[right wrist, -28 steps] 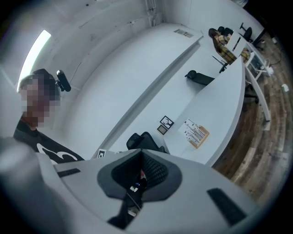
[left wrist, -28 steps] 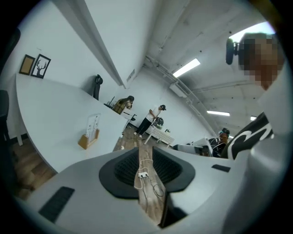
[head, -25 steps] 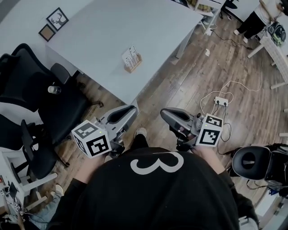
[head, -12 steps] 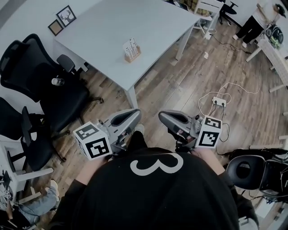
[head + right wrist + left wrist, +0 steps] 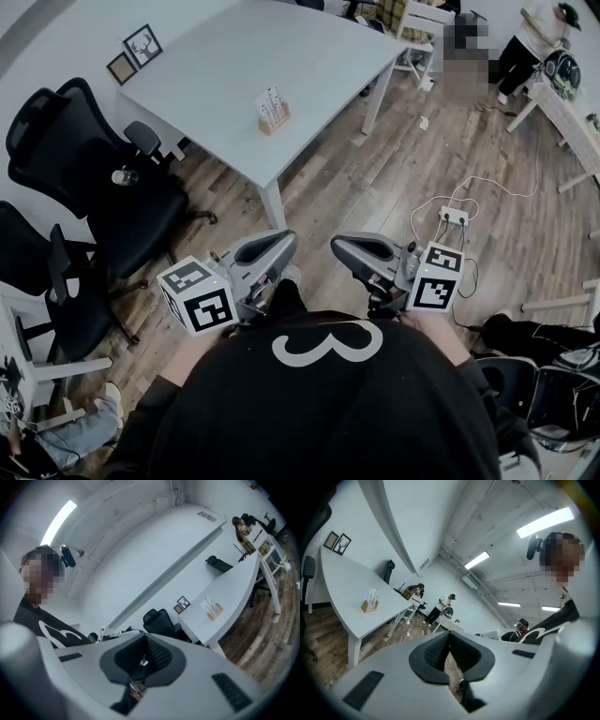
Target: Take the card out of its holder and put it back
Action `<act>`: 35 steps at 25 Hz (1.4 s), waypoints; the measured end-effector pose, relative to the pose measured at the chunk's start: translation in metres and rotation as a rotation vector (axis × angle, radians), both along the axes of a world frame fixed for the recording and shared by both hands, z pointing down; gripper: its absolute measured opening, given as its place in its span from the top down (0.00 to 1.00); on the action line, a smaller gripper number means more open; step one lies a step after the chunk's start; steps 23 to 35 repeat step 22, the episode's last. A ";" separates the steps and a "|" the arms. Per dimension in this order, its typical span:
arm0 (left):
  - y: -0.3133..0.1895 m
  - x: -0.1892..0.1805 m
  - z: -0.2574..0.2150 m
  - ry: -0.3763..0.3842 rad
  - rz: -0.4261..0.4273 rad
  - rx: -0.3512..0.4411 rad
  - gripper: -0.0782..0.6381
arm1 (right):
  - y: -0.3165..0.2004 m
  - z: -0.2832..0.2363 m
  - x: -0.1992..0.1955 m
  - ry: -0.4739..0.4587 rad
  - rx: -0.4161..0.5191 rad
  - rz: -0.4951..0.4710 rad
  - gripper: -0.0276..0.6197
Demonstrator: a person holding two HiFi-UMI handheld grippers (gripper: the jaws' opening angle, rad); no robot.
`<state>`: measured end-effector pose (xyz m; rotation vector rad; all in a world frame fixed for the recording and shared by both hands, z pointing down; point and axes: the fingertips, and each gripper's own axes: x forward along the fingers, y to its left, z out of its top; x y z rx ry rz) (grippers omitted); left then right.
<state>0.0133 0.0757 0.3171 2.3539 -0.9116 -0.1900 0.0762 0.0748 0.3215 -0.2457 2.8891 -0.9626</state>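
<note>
Grippers: two, both well apart from the bench (image 5: 234, 56).
Left gripper (image 5: 281, 246): fingers (image 5: 433, 651) clenched, empty.
Right gripper (image 5: 342, 246): fingers (image 5: 157, 656) clenched, empty.
Holder (image 5: 273, 118): one small wooden block, standing on the bench.
Card (image 5: 270, 101): white with dark print, upright in the holder; number unclear.
Picture frames (image 5: 142, 45): two, on the bench's far corner.

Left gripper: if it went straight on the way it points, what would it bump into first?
Probably nothing near: the left gripper points past the table, over open floor, toward a far desk; depth is unclear.
</note>
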 end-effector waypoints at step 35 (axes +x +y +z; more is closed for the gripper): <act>0.024 0.004 0.002 0.012 -0.024 0.007 0.87 | 0.026 -0.001 0.012 0.002 0.008 0.011 0.94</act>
